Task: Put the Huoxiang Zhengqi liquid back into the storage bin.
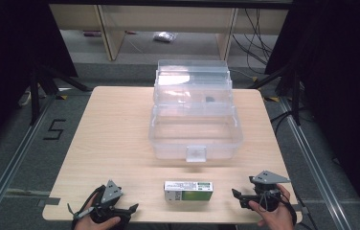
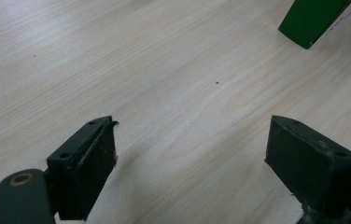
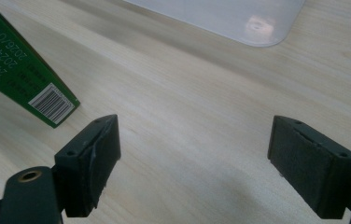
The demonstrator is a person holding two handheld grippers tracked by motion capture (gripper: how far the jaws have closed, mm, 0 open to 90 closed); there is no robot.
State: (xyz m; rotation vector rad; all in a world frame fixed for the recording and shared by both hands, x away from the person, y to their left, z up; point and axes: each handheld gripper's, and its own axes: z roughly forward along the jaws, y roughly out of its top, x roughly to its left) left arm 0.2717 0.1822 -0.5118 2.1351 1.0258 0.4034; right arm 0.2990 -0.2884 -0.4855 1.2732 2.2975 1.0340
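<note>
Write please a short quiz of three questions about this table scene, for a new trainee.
1. True or false: the green and white box lies inside the clear plastic container.
2. Which stands between the two grippers in the high view: A) the box, B) the container, C) a cup?
3. Are the jaws of the left gripper and the right gripper open or shut?

Key
1. False; it lies on the table, in front of the container.
2. A.
3. Both open, nothing between them.

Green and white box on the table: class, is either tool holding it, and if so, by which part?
Nothing is held. The box lies on the table between the left tool and right tool, both open and clear of it.
</note>
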